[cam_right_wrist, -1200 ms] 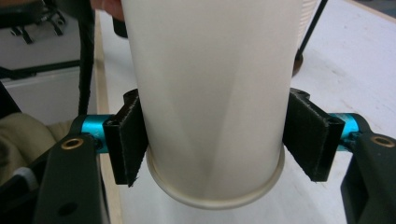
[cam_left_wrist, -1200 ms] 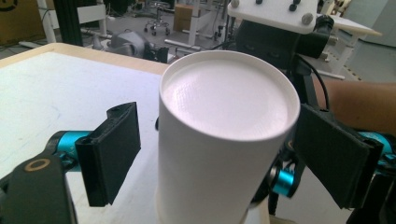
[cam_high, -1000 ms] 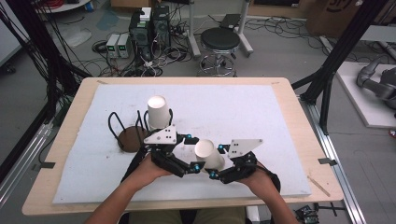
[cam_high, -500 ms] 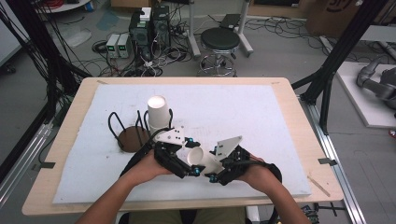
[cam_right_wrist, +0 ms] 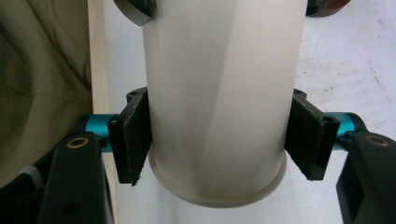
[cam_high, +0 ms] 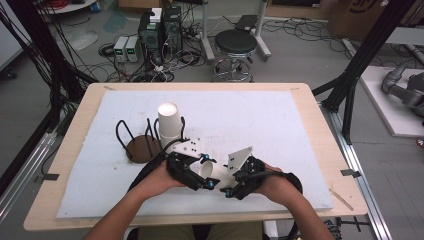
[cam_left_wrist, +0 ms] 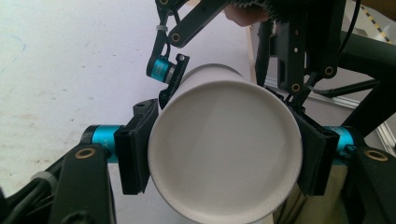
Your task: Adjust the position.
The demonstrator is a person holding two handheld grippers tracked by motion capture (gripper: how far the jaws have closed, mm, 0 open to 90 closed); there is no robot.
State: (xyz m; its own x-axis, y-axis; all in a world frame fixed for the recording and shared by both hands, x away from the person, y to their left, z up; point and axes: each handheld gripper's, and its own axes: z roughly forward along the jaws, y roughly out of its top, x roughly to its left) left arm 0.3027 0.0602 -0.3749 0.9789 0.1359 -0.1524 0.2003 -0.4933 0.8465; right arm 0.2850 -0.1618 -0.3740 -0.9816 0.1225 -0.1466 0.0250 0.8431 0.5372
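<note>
A white paper cup [cam_high: 212,172] lies sideways above the mat, held between both grippers near the table's front edge. My left gripper [cam_high: 199,172] is shut on it; in the left gripper view the cup's flat bottom [cam_left_wrist: 224,154] faces the camera, with a pad pressed on each side. My right gripper [cam_high: 229,183] is shut on the same cup from the other end. In the right gripper view the cup's rolled rim [cam_right_wrist: 217,196] sits between the pads [cam_right_wrist: 133,140]. The right gripper's black links [cam_left_wrist: 289,46] also appear beyond the cup in the left gripper view.
An upright white cup stack [cam_high: 169,120] stands in a black wire holder [cam_high: 125,135] with a round brown base [cam_high: 142,149], just behind the left hand. A white mat [cam_high: 280,130] covers the wooden table [cam_high: 320,125]. A stool and cables are on the floor beyond.
Both hands have drawn a little closer together and toward the front edge, and the right gripper has tilted. The cup stays gripped by both.
</note>
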